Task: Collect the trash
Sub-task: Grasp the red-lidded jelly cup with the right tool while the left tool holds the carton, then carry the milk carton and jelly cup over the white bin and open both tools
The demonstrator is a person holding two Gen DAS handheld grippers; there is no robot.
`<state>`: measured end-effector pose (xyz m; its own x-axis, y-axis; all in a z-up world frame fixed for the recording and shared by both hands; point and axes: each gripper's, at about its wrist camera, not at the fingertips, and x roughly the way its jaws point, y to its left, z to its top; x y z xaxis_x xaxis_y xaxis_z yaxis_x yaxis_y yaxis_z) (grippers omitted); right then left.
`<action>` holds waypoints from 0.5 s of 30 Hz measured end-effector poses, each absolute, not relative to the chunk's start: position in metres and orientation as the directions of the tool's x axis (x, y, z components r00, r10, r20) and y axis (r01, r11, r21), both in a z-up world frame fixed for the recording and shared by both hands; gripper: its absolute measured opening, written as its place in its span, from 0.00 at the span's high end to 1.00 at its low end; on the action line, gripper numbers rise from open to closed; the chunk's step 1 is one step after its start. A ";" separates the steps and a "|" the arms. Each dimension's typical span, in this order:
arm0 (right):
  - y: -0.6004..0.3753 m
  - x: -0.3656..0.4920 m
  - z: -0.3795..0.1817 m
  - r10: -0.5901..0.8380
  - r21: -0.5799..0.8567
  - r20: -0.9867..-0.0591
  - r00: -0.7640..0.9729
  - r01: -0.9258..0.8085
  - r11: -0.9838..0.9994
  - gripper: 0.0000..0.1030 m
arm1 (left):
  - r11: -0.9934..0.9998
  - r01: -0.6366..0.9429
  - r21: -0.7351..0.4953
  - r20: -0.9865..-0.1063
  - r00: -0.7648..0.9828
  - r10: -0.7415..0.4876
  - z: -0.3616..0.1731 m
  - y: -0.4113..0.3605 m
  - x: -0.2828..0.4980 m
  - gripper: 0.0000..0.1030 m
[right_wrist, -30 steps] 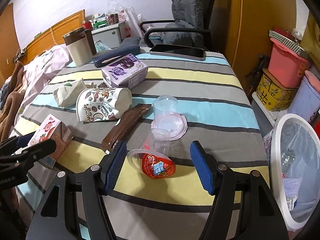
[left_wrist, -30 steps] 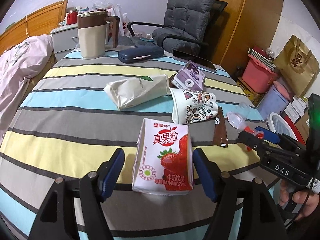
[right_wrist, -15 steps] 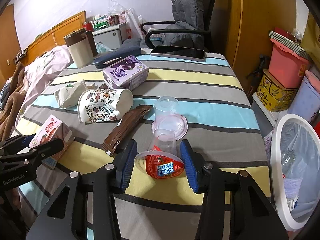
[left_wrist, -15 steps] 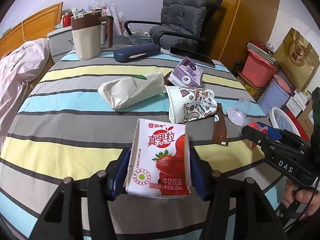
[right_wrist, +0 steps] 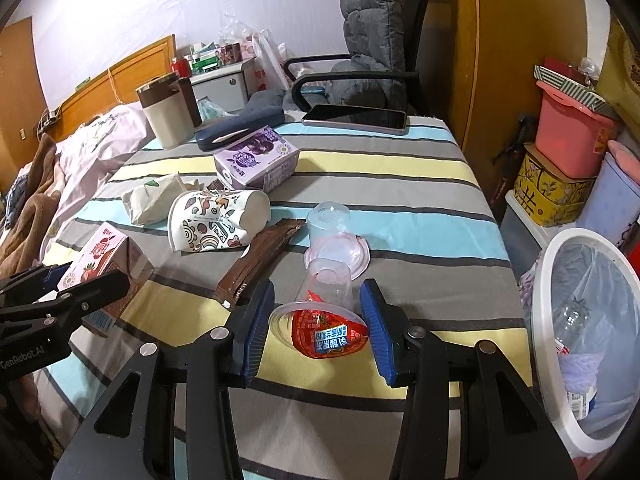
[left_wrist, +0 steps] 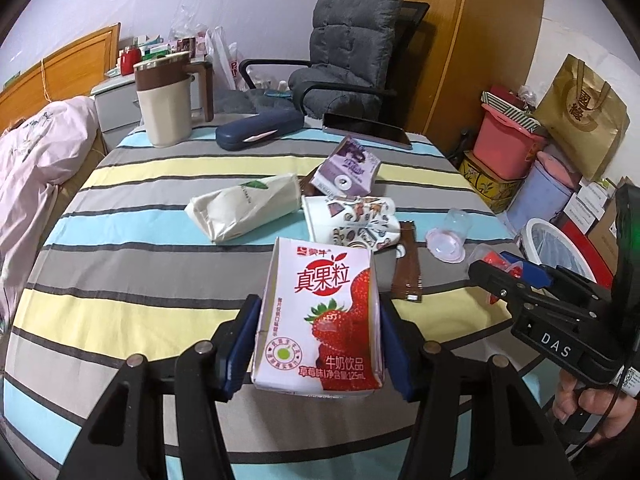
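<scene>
My left gripper (left_wrist: 320,320) is shut on a strawberry milk carton (left_wrist: 320,320) and holds it at the near edge of the striped table (left_wrist: 120,280). My right gripper (right_wrist: 318,312) is shut on a clear plastic cup with a red foil lid (right_wrist: 320,320), near the table's right edge. The carton also shows in the right wrist view (right_wrist: 102,264). Other trash lies on the table: a patterned paper cup (right_wrist: 216,220), a brown wrapper (right_wrist: 260,264), a second clear cup (right_wrist: 332,232), a purple carton (right_wrist: 256,160) and a cream pouch (left_wrist: 244,208).
A white trash bin (right_wrist: 580,344) with a clear liner stands on the floor right of the table. A thermos jug (left_wrist: 166,104), a blue case (left_wrist: 256,130) and a phone (right_wrist: 356,118) lie at the table's far end. An office chair (left_wrist: 352,60) stands behind.
Both grippers have closed: the left onto the strawberry carton, the right onto the red-lidded cup. Both were wide open one second ago.
</scene>
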<state>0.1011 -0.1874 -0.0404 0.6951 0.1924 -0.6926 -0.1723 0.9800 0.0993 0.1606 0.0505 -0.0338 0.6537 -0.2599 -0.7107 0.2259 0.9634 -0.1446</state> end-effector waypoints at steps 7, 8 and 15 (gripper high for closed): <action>-0.198 0.088 -0.027 0.183 0.090 -0.657 0.731 -0.164 0.982 0.55 | 0.958 0.255 -0.131 -0.693 0.667 -0.273 -0.022 0.034 0.153 0.43; -0.200 0.087 -0.025 0.183 0.094 -0.653 0.735 -0.162 0.982 0.55 | 0.957 0.259 -0.130 -0.691 0.669 -0.275 -0.020 0.032 0.152 0.43; -0.217 0.081 -0.014 0.164 0.098 -0.624 0.764 -0.131 0.987 0.54 | 0.950 0.288 -0.117 -0.676 0.678 -0.289 -0.009 0.013 0.146 0.43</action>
